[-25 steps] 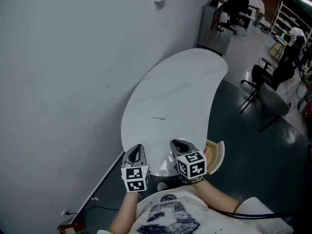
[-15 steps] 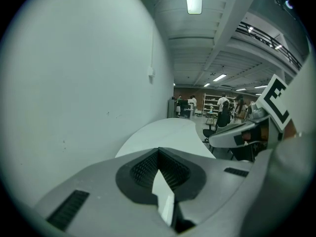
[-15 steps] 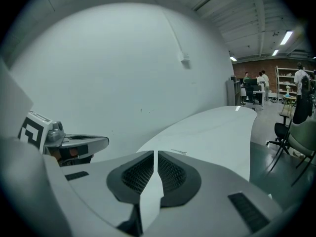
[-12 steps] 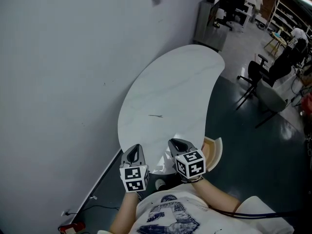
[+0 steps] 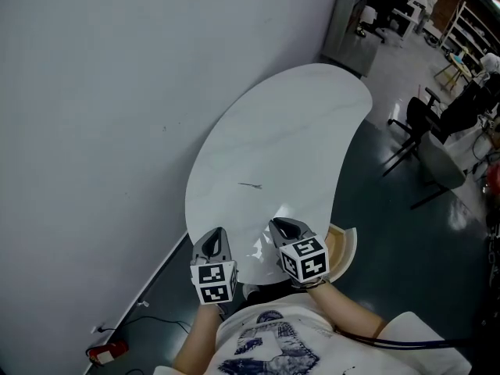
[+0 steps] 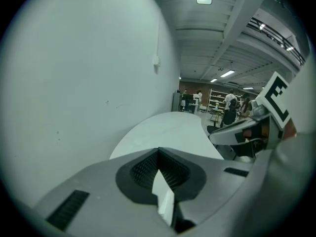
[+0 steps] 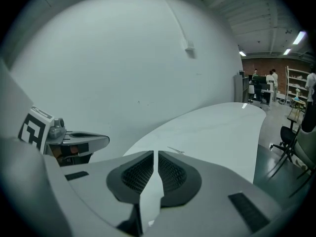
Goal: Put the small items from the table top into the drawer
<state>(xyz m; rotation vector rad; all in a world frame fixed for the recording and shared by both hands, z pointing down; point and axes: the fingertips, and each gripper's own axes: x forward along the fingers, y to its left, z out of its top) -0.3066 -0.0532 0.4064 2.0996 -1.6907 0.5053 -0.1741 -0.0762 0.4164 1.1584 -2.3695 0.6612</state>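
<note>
Operator: Both grippers have sunk a little over the near end of the white kidney-shaped table top (image 5: pixel 273 123), and my head view has swung slightly. The small thin dark item (image 5: pixel 251 184) lies where it was.

Spotter: Where exactly?

Operator: Roughly midway across the table top, in its near half, well beyond both sets of jaws. I see nothing else small on the table top.

Spotter: Jaws?

Operator: My left gripper (image 5: pixel 214 235) is clenched, its tips meeting on nothing. My right gripper (image 5: pixel 286 226) is drawn together to a hairline slit, also empty.

Spotter: How will the item handle?

Operator: It's too small for me to tell what it is. I judge it very light and slender, and it lies flat on a smooth, glossy surface, so a nudge will likely make it skid or flick away. I'd spread the right jaws, come down over its middle, across its length, and pinch gently.

Spotter: And the drawer?

Operator: What I take for the pale wooden drawer (image 5: pixel 344 244) juts out under the table top's near right edge, just beside my right gripper.
</note>
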